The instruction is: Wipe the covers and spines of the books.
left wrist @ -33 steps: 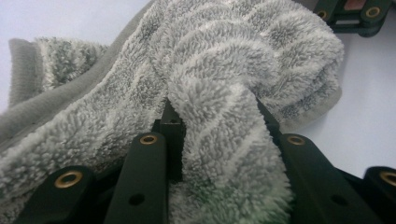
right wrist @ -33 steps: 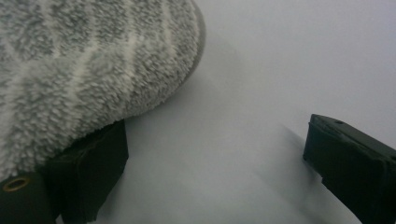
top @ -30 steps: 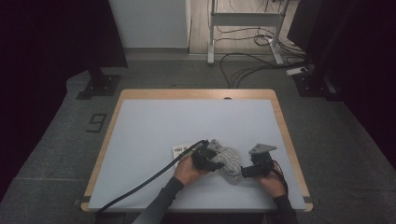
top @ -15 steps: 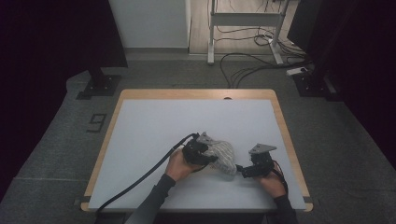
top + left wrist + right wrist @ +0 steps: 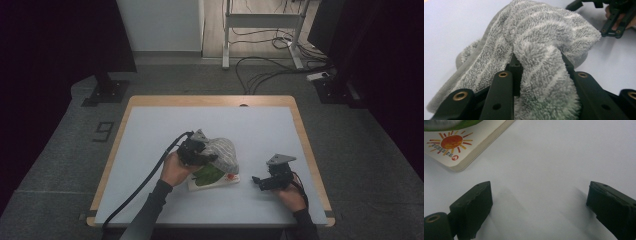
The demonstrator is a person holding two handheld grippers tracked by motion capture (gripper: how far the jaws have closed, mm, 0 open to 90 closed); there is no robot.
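White table (image 5: 150, 130), wood-edged, on grey carpet (image 5: 60, 150).

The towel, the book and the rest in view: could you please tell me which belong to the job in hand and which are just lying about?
In the job:
towel, clamped in the left gripper
book under the towel
right gripper, open, beside the book

Lying about:
cables on the floor
desk frame beyond the table
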